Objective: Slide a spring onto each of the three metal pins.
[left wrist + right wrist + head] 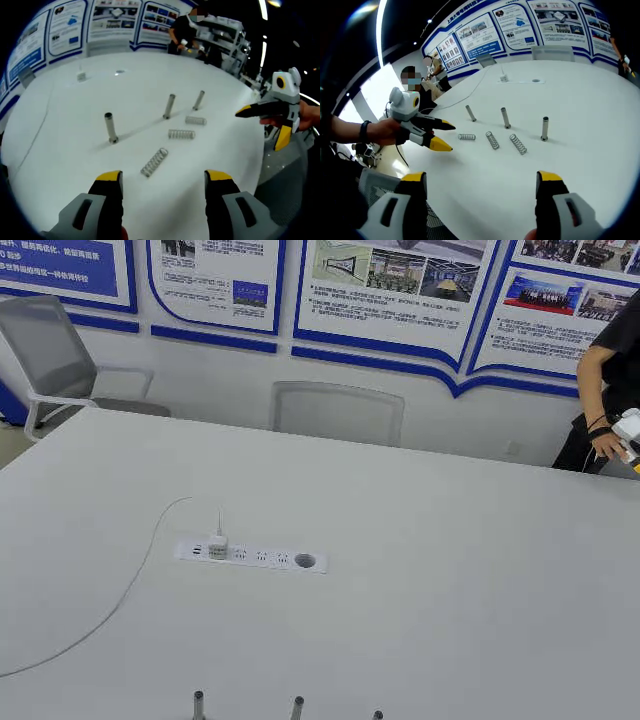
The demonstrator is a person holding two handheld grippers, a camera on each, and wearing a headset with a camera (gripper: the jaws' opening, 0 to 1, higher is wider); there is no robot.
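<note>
From where I stand, nothing is done yet. The three slim upright grey metal pins stand bare in a row on the broad white table. The three small silvery wire coil springs lie on their sides on the tabletop just in front of that row, one near each pin and none threaded on. The left gripper, yellow-tipped and grey-bodied, hovers above the table on the near side of the springs, its jaws spread wide with nothing between them. The right gripper hangs off to the other side, its jaws likewise wide apart and empty. So all three springs are left to do, I'd say, and the first pick-up has not begun. A white power strip sits well beyond the pins.
</note>
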